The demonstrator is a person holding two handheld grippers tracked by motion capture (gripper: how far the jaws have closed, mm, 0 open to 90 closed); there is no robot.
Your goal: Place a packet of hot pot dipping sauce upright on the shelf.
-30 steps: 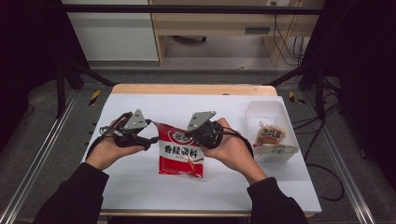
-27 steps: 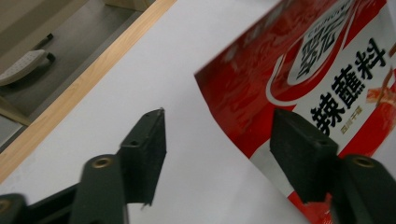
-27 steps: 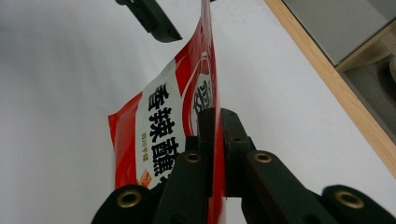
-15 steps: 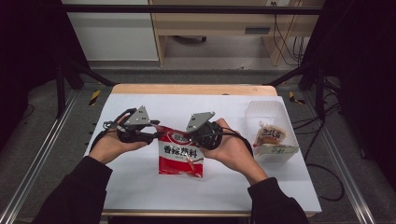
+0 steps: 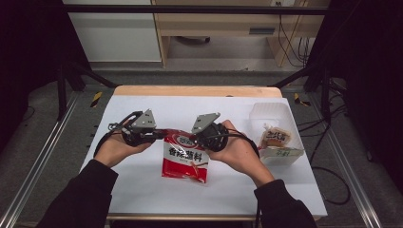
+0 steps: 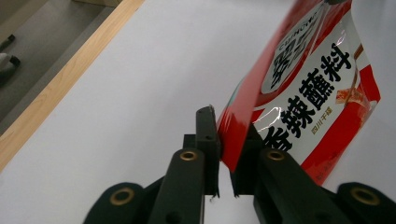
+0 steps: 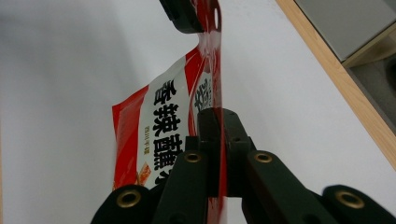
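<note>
- A red and white seasoning sachet [image 5: 186,158] printed with black Chinese characters hangs over the middle of the white desk [image 5: 142,190], held up by its top edge between the two tongs; its lower end reaches down toward the desk near the person's side.
- The left tongs [image 5: 156,135] are in the person's left hand [image 5: 116,148]. In the left gripper view their jaws [image 6: 224,154] sit on either side of the sachet's [image 6: 303,88] top corner with a narrow gap showing below the film, so they look nearly together around it; a firm pinch cannot be told.
- The right tongs [image 5: 196,137], in the right hand [image 5: 237,152], are clamped on the sachet's top seal: in the right gripper view the jaws [image 7: 219,140] press together with the red film [image 7: 163,130] between them.
- The far left tongs [image 7: 184,14] show at the top of the right gripper view, on the same seal.
- A clear plastic tub [image 5: 273,111] stands at the desk's right side, well apart from the sachet, with small packets [image 5: 274,137] inside.
- Both sleeves are dark.
</note>
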